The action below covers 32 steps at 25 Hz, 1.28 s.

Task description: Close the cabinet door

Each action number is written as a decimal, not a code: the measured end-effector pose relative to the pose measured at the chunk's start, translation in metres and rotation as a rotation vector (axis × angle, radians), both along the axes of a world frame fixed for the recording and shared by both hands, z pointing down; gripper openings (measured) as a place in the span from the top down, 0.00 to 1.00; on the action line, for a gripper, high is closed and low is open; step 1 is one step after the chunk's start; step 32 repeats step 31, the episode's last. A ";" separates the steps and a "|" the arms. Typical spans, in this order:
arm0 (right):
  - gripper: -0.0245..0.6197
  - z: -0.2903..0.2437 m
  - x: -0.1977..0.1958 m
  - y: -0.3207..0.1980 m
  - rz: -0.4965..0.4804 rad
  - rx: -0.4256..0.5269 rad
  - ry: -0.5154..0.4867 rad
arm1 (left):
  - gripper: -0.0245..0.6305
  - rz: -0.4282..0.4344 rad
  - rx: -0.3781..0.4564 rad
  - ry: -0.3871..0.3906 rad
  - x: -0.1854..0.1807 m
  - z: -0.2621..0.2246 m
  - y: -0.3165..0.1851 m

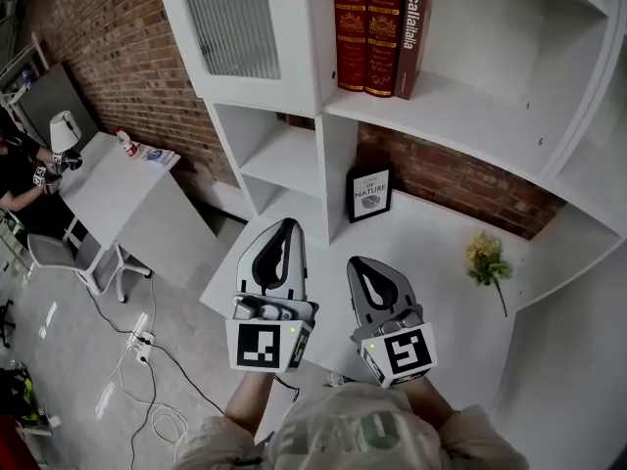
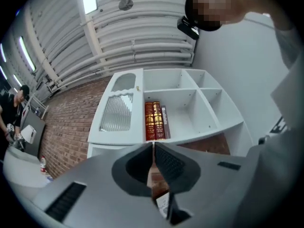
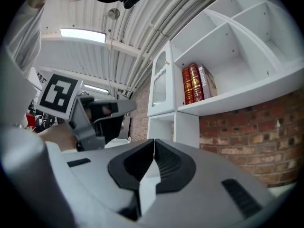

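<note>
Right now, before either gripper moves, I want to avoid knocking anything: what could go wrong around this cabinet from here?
1. The framed picture stands propped on the counter just ahead of the shut, empty left gripper; a forward reach could tip it.
2. The flower sprig rests to the right of the right gripper; a sideways sweep could brush it off.
3. The two are close side by side and could bump.

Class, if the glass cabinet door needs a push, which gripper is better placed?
Left, probably. The left gripper sits below the door; the right gripper lies further over, under the books. Both are shut and empty. The door already looks shut.
</note>
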State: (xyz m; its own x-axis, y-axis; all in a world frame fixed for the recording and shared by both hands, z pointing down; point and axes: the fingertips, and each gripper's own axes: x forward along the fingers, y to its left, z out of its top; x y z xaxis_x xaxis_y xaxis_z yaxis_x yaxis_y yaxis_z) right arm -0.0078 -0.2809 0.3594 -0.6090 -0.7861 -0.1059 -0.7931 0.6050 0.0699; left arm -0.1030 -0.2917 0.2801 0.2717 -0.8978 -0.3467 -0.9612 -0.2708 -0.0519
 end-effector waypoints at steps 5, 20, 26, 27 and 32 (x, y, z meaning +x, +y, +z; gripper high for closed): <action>0.94 0.001 0.003 -0.003 0.015 -0.003 0.009 | 0.93 -0.027 -0.143 0.037 -0.005 0.048 0.000; 0.94 0.009 0.005 -0.002 0.027 -0.012 0.049 | 0.93 -0.001 -0.195 0.023 0.010 0.073 0.000; 0.94 0.009 0.006 -0.003 0.032 -0.012 0.064 | 0.93 0.006 -0.225 0.038 0.012 0.080 0.000; 0.94 0.009 0.007 -0.003 0.033 -0.011 0.066 | 0.93 0.007 -0.221 0.040 0.013 0.080 0.000; 0.94 0.008 0.009 -0.004 0.039 0.001 0.070 | 0.93 0.013 -0.189 0.042 0.016 0.074 0.000</action>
